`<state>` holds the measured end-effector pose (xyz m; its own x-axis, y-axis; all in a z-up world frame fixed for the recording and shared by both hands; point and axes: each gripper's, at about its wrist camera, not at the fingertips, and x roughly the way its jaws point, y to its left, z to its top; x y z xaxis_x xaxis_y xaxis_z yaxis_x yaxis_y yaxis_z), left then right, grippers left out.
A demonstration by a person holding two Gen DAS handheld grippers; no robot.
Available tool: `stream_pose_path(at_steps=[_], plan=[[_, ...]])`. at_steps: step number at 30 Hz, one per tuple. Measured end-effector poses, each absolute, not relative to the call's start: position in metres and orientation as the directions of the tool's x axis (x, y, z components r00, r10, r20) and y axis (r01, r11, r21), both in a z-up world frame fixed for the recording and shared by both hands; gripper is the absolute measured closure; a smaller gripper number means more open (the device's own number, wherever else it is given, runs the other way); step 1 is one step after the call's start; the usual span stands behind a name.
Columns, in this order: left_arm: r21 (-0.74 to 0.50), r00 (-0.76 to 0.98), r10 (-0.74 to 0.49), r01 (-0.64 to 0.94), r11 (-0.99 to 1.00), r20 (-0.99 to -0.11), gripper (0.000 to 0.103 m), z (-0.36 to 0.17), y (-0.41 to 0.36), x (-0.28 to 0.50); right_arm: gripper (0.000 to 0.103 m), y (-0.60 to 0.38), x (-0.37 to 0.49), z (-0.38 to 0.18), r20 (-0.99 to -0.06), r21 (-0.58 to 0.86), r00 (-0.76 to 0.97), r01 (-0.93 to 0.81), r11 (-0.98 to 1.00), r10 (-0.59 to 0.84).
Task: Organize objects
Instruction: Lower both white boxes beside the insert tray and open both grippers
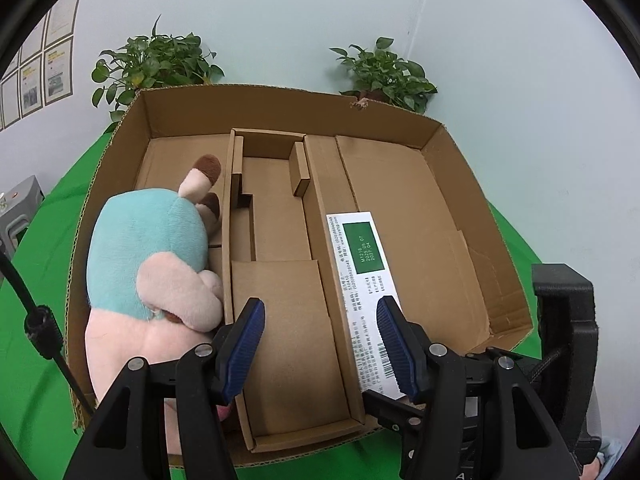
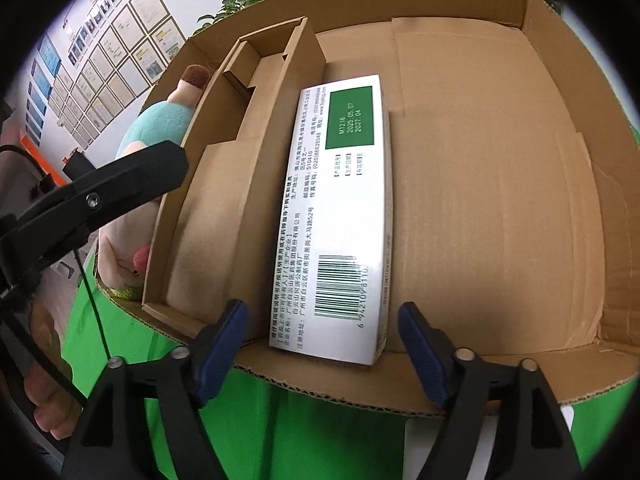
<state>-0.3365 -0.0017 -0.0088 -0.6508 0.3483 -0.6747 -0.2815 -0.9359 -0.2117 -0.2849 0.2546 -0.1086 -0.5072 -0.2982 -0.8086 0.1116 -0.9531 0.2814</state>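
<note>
An open cardboard box with inner dividers lies on green cloth. A teal and pink plush toy fills its left compartment. A long white medicine box with a green label lies flat in the wide right compartment, against the divider. My left gripper hangs open over the middle compartment with nothing between its fingers. In the right wrist view, my right gripper is open at the near rim. The near end of the medicine box lies between its blue pads, untouched. The plush toy shows behind the divider.
Two potted plants stand behind the box against the wall. Green cloth surrounds the box. A grey device sits at far left. Framed papers hang on the wall. A hand shows at lower left.
</note>
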Motion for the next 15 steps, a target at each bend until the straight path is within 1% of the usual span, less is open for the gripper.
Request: stream_pose_path(at_steps=[2,5,8,11,13,14,15], plan=[[-0.206,-0.663,0.344,-0.281,-0.938,-0.665,0.046,-0.007,0.000,-0.329,0.021,0.253,-0.280,-0.104,-0.797,0.284,-0.523,0.117,-0.952,-0.302],[-0.165,-0.705,0.312,-0.271,-0.948,-0.637,0.039,-0.003,0.003,-0.314,0.017,0.257,-0.263,-0.093,-0.764,0.248,-0.585,0.124,-0.961,-0.273],[-0.161,-0.731,0.298,-0.253,-0.954,-0.614,0.032,-0.001,0.003,-0.300,0.016,0.250,-0.263,-0.086,-0.738,0.210,-0.631,0.119,-0.970,-0.237],[-0.161,-0.724,0.285,-0.238,-0.958,-0.628,0.032,-0.008,0.002,-0.293,0.018,0.263,-0.272,-0.090,-0.729,0.273,-0.627,0.101,-0.957,-0.274],[-0.162,-0.709,0.282,-0.235,-0.959,-0.646,0.032,-0.016,0.001,-0.292,0.034,0.266,-0.283,-0.094,-0.723,0.337,-0.614,0.086,-0.938,-0.316],[-0.167,-0.699,0.282,-0.229,-0.959,-0.657,0.032,-0.021,0.001,-0.293,0.050,0.268,-0.286,-0.095,-0.723,0.355,-0.606,0.085,-0.931,-0.332],[-0.181,-0.684,0.290,-0.229,-0.956,-0.670,0.032,-0.026,-0.001,-0.295,0.057,0.270,-0.290,-0.097,-0.728,0.369,-0.593,0.085,-0.925,-0.345]])
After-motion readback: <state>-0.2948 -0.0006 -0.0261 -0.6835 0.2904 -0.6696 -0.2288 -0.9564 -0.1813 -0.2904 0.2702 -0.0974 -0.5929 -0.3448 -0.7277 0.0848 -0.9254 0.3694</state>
